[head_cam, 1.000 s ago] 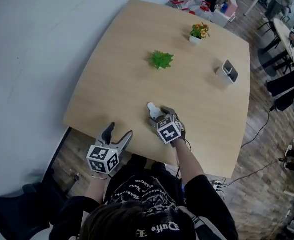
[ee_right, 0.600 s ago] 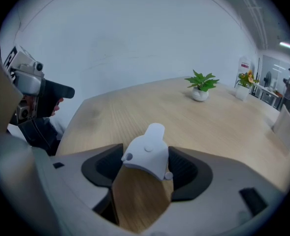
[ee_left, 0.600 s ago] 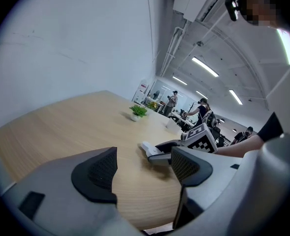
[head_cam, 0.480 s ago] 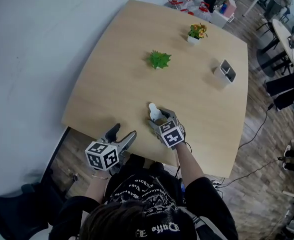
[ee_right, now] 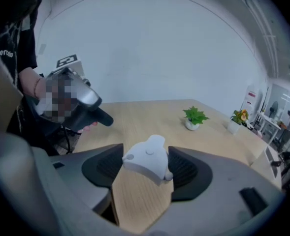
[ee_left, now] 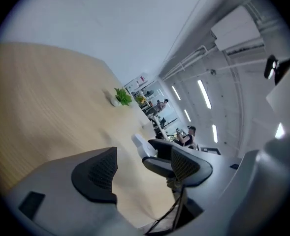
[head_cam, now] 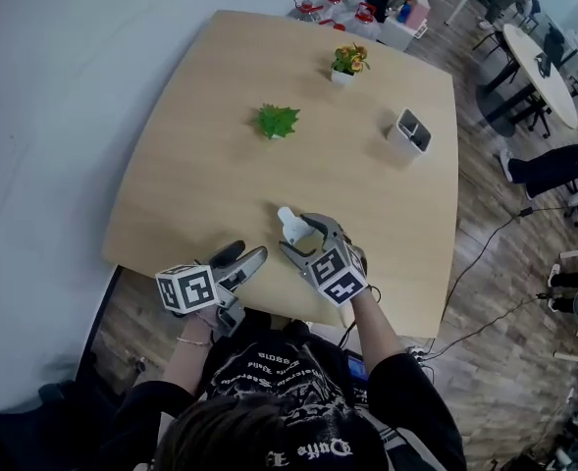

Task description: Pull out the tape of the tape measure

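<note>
White tape measure x1 | R hand-held gripper clamps it | L hand-held gripper slack

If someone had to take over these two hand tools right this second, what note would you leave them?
Right gripper: shut on the white tape measure, which appears to be held just off the wooden table, near its front edge.
Left gripper: open and empty, beside the right one, jaws pointing towards it.
Done: the tape measure's case is gripped.
Left: no tape shows outside the case yet. Probably bring the left gripper to the tape's end, close on it and draw the tape out while the right gripper keeps hold of the case.
</note>
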Motion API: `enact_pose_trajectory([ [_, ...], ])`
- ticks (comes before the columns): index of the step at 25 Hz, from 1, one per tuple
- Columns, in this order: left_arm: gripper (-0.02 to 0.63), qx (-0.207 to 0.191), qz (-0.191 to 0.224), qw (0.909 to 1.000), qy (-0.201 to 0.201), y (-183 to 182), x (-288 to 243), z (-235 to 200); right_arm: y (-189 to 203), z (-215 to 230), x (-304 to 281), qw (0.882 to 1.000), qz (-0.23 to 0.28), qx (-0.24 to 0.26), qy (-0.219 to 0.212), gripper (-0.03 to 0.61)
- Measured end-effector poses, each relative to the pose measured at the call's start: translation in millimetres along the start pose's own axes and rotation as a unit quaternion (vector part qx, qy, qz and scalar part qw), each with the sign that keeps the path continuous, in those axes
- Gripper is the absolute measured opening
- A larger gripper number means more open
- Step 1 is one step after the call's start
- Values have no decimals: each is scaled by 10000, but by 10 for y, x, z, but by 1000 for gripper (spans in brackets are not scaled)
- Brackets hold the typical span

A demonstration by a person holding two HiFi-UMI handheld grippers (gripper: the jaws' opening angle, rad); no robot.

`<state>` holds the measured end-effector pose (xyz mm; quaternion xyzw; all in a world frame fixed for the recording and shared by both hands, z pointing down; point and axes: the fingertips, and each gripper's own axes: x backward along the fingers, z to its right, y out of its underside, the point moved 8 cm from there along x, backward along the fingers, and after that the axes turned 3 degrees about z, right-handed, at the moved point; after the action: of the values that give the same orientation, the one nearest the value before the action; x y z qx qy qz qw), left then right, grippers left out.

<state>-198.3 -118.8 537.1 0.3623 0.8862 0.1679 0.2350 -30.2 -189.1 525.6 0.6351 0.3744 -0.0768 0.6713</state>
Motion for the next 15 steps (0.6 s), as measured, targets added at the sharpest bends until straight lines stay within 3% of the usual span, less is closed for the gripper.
enact_pose_trajectory([
  [3,351,891,25,9941,616,-24,-247,147,-93,-5,218,9996,120,253,-1,295],
  [5,350,1623,42,9830,858,1,-435,188,-139,-18,336,9987,221,448,43,293],
  [7,351,2614,60,9589,1098,78,-610,221,-171,-44,426,9971,290,702,93,291],
  [10,351,3906,273,9072,1538,206,-771,297,-205,-102,540,9936,355,1070,81,291],
  [11,350,4098,341,8964,1652,234,-797,325,-218,-122,574,9928,402,1124,50,291],
  [12,350,4177,382,8913,1721,252,-816,347,-231,-139,606,9922,460,1155,22,291],
  [13,342,4186,404,8904,1742,264,-831,360,-242,-153,637,9917,519,1179,2,291],
  [15,252,4114,425,8950,1672,280,-840,372,-249,-180,691,9906,603,1228,-20,291],
])
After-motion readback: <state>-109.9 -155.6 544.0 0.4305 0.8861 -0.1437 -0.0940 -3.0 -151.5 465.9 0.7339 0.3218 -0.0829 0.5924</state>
